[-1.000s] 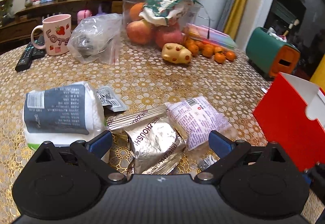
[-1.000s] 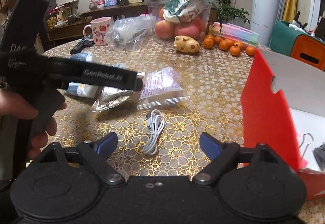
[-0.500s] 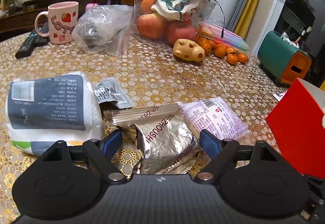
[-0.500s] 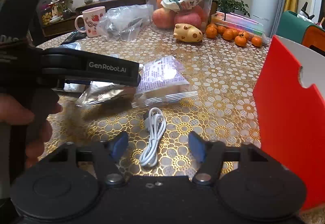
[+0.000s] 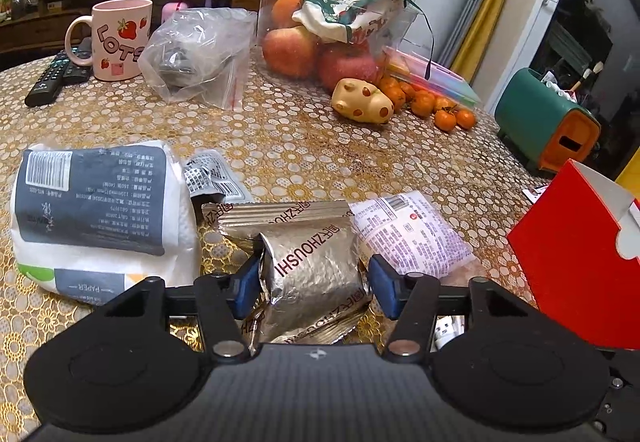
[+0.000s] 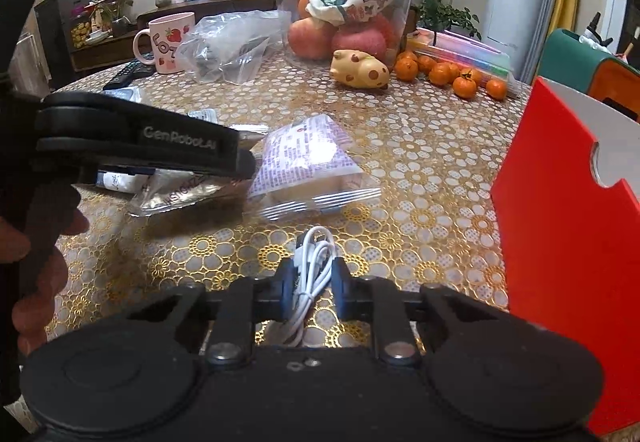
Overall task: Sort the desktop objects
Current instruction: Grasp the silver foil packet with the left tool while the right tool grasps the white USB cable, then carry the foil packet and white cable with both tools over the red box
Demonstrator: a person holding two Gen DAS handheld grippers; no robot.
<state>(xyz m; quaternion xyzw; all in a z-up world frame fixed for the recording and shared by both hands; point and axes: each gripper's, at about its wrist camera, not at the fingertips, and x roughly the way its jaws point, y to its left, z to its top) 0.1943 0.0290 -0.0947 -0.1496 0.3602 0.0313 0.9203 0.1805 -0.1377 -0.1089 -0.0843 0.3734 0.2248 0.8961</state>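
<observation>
Gold tablecloth (image 6: 420,161), pinched white cable (image 6: 310,274)

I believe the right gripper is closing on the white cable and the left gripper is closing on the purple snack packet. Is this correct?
Not quite. The right gripper is indeed closing on the white cable, but the left gripper has its fingers on either side of the silver foil packet, not the purple snack packet, which lies just to its right. The left wrist view shows this.

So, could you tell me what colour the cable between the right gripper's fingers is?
The cable is white, clearest in the right wrist view.
</observation>
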